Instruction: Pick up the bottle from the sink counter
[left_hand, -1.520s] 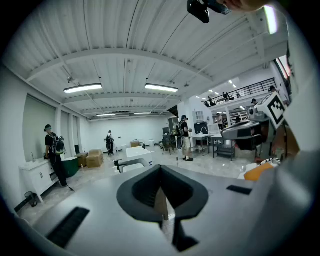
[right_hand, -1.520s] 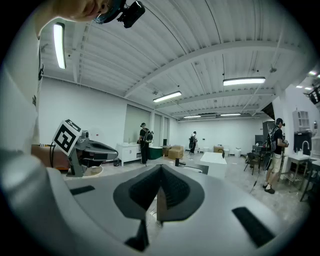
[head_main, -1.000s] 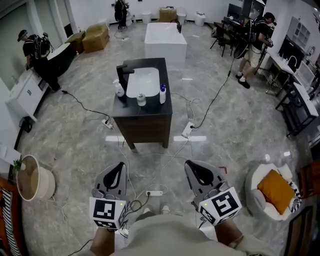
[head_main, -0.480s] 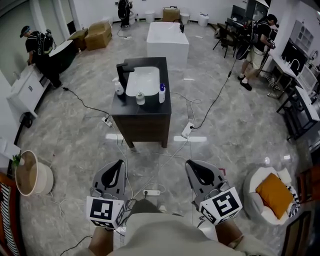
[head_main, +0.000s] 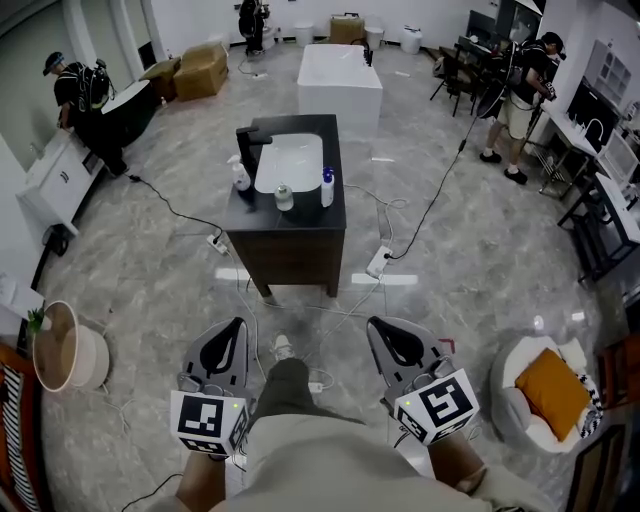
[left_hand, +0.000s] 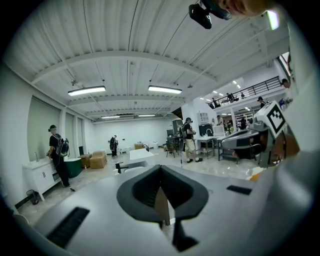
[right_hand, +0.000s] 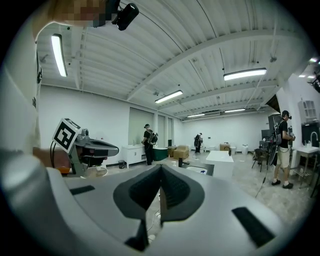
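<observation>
The dark sink counter (head_main: 290, 215) stands a few steps ahead on the floor, with a white basin (head_main: 291, 162) and a black faucet (head_main: 250, 140). A white bottle with a blue cap (head_main: 327, 187) stands at the basin's right edge. A pump bottle (head_main: 240, 177) is on the left, and a small jar (head_main: 284, 198) stands in front of the basin. My left gripper (head_main: 235, 330) and right gripper (head_main: 384, 330) are held low near my waist, far short of the counter. Both are shut and hold nothing, as their own views show: left gripper (left_hand: 161, 200), right gripper (right_hand: 160, 192).
Cables and power strips (head_main: 377, 261) lie on the floor around the counter. A white bathtub (head_main: 340, 75) stands behind it. There are a person (head_main: 75, 90) at the far left, another person (head_main: 525, 85) at the far right, a basket (head_main: 65, 355) near left and a round chair (head_main: 545, 385) near right.
The view has drifted slightly toward the counter. My leg and shoe have stepped forward between the two grippers. Both grippers stay shut in much the same place.
</observation>
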